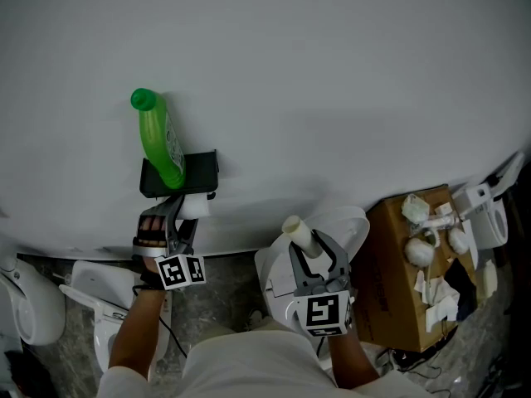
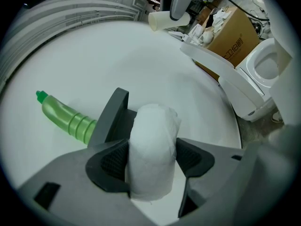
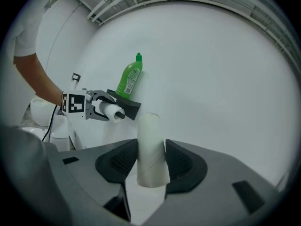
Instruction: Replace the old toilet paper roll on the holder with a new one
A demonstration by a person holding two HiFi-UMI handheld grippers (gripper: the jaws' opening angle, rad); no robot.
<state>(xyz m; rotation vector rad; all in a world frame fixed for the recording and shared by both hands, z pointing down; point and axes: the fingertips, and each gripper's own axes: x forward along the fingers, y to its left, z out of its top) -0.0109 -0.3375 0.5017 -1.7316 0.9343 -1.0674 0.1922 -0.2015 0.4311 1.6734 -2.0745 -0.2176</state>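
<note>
My left gripper is shut on a new white toilet paper roll, pressed between both pads. It holds the roll just below the black wall holder, whose edge stands right behind the roll. In the right gripper view the roll sits at the holder's lower end, its dark core facing the camera. A green bottle stands on the holder's shelf. My right gripper is shut on an empty cardboard tube, upright and away from the wall, to the right.
A white wall fills most of each view. A white toilet and an open cardboard box with crumpled paper stand at the right. Another white fixture is on the floor at the lower left.
</note>
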